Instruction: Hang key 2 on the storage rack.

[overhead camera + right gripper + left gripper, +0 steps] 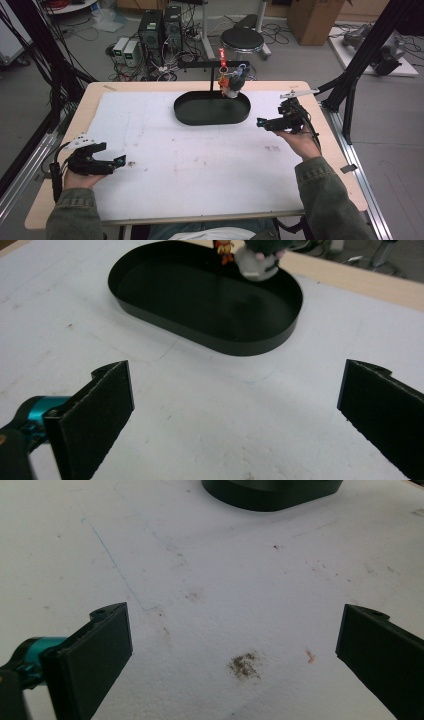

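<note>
- A sheet (200, 160) covers most of the surface (340, 165).
- An oval tray (212, 108) sits on the sheet near the far edge, about midway along it.
- A stand (214, 64) rises at the tray's far rim; small figures (231, 83) hang from it over the tray (far-right part).
- Left gripper (120, 161) is near the left edge, right gripper (260, 121) near the right edge.

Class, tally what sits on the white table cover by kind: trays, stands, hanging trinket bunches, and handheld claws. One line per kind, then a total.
Black oval tray: 1
Black stand with crossbar: 1
Bunch of small trinkets hanging from the crossbar: 1 (single pieces too small to separate)
Handheld claws: 2, left claw and right claw, both open and empty
Total: 5
</note>
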`<state>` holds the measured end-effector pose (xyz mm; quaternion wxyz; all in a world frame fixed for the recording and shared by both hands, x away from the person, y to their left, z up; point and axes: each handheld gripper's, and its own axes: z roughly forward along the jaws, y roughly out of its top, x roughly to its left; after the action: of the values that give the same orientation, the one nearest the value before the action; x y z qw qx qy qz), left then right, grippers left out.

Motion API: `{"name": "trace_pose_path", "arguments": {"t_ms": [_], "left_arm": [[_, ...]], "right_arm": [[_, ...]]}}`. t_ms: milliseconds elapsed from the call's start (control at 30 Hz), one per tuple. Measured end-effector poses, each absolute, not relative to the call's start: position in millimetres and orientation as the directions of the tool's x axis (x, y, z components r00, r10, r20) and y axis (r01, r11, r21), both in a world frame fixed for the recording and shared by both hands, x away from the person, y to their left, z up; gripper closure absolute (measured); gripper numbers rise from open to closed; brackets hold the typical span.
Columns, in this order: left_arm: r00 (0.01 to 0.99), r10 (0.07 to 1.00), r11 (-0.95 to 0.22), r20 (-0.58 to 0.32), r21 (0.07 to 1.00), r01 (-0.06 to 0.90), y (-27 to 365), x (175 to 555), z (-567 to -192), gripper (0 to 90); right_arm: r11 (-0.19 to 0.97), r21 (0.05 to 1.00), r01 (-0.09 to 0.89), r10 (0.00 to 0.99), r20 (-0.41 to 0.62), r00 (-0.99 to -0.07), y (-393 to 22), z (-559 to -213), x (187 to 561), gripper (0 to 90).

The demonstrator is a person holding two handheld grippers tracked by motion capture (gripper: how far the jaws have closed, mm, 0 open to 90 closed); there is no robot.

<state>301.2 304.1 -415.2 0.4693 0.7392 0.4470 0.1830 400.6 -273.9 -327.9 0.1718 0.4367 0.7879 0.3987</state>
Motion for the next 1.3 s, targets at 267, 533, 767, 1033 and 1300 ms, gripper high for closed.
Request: {"name": "trace_pose_path", "arguments": {"t_ms": [267,533,767,1033,1300], "left_arm": [[0.534,0.833,-0.163,-0.147,0.856,0.49,304,301,-415,2.0],[0.532,0.835,-0.165,-0.143,0.856,0.49,304,296,-414,2.0],[0.529,0.836,-0.165,-0.146,0.853,0.496,303,293,-416,2.0],[0.526,0.837,-0.16,-0.151,0.852,0.499,303,292,-416,2.0],[0.525,0.837,-0.16,-0.154,0.849,0.503,304,292,-418,2.0]], "right_arm": [[0.271,0.801,0.534,0.832,0.084,-0.549,-286,-341,387,0.6],[0.266,0.815,0.514,0.842,0.063,-0.535,-298,-355,374,0.6],[0.253,0.814,0.523,0.854,0.067,-0.516,-310,-365,362,0.7],[0.232,0.806,0.545,0.865,0.086,-0.495,-323,-382,353,0.7],[0.201,0.807,0.555,0.863,0.122,-0.49,-328,-394,348,0.6]]}}
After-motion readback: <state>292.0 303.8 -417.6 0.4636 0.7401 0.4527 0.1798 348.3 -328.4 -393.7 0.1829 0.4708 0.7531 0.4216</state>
